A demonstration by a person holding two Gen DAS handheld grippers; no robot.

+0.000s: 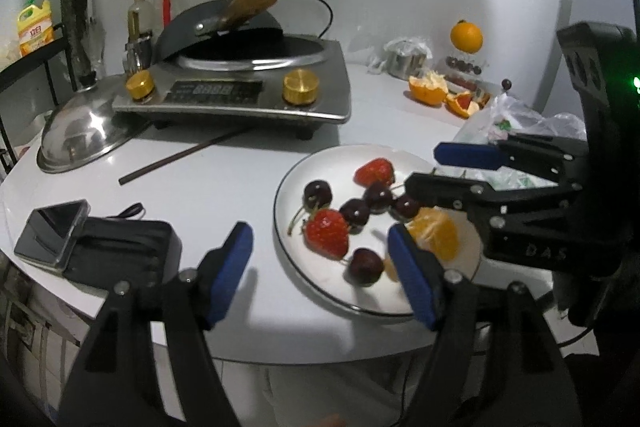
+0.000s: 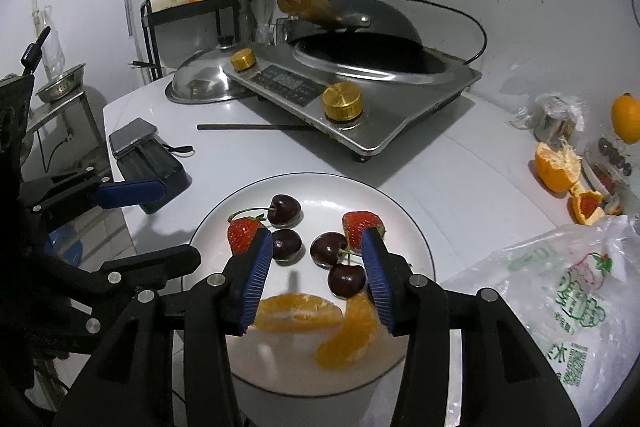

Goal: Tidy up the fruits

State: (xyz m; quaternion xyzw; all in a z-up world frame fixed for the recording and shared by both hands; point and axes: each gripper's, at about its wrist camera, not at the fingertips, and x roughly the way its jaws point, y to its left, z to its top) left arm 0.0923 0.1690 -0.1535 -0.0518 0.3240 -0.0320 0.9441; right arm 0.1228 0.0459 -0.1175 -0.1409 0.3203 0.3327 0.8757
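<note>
White table (image 2: 460,163): plate (image 2: 408,223) under right tongs (image 2: 318,281)

Glossy ceramic plate (image 2: 416,227), shiny steel lid (image 1: 80,131)

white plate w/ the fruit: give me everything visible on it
The plate is round, white and glossy, ceramic by the look, with a thin dark line around its rim. It lies flat on the white table, near the front edge, in front of the induction cooker. On it lie two strawberries, five cherries and two peeled orange segments. A plastic bag lies beside its right side. No tongs touch it.
</note>
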